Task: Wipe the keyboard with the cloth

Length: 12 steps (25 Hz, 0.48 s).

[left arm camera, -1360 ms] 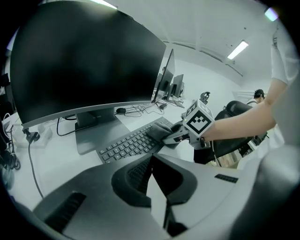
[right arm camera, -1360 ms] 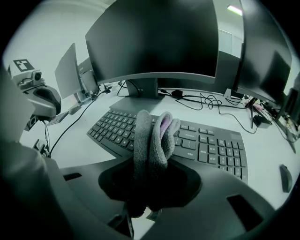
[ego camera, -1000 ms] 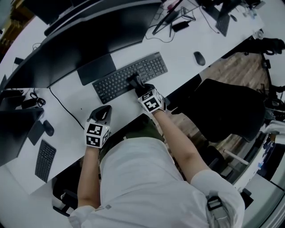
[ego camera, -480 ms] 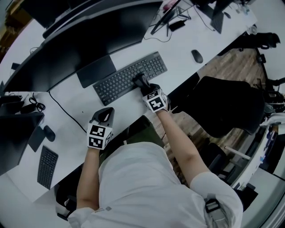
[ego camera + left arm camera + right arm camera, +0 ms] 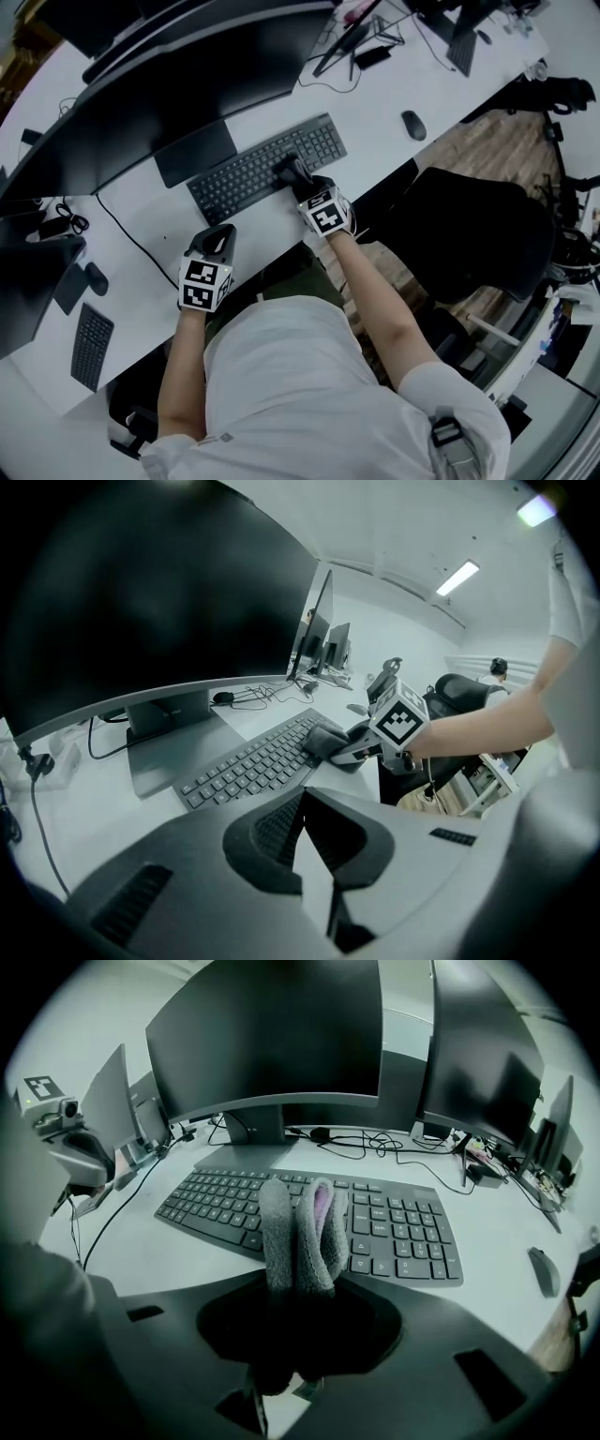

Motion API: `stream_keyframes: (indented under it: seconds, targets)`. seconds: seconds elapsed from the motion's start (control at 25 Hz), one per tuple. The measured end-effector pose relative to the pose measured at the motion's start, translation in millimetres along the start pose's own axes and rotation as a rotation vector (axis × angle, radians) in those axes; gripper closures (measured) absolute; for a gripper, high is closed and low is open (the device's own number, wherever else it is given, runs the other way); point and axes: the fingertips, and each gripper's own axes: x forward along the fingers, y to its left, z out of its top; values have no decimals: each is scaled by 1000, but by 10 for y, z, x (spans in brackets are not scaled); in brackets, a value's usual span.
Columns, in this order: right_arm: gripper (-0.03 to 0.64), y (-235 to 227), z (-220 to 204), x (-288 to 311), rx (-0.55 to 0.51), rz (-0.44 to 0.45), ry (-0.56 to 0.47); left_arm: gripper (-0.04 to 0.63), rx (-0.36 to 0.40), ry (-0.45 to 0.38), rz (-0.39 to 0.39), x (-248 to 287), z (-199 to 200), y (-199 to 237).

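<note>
A dark keyboard [image 5: 253, 173] lies on the white desk [image 5: 150, 239] in front of the monitor stand. My right gripper [image 5: 291, 172] is shut on a folded grey cloth [image 5: 300, 1230], which rests on the front edge of the keyboard [image 5: 398, 1222] near its middle. In the left gripper view the cloth [image 5: 324, 742] and right gripper [image 5: 356, 750] sit at the keyboard's [image 5: 248, 766] near side. My left gripper [image 5: 216, 240] rests on the bare desk left of and nearer than the keyboard. Its jaws [image 5: 302, 801] are shut with nothing between them.
A wide curved monitor [image 5: 178, 89] stands behind the keyboard. A mouse [image 5: 411, 124] lies to the right, with cables [image 5: 361, 47] at the back. A black chair [image 5: 478, 234] is off the desk's edge. A second keyboard [image 5: 89, 345] and mouse [image 5: 94, 278] lie far left.
My right gripper has slid the cloth slightly to the right along the keyboard. The left gripper has stayed on the desk.
</note>
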Motion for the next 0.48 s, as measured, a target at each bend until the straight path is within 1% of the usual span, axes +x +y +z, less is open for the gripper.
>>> stream_keyframes:
  seconds: [0.28,0.48]
  targets:
    - [485,-121,121,11,-20,77,-14,597,-32,3,47,173,159,-78]
    - [482,-192,234,76,-60,139,-15,597,-58,-4,86,248,268,-111]
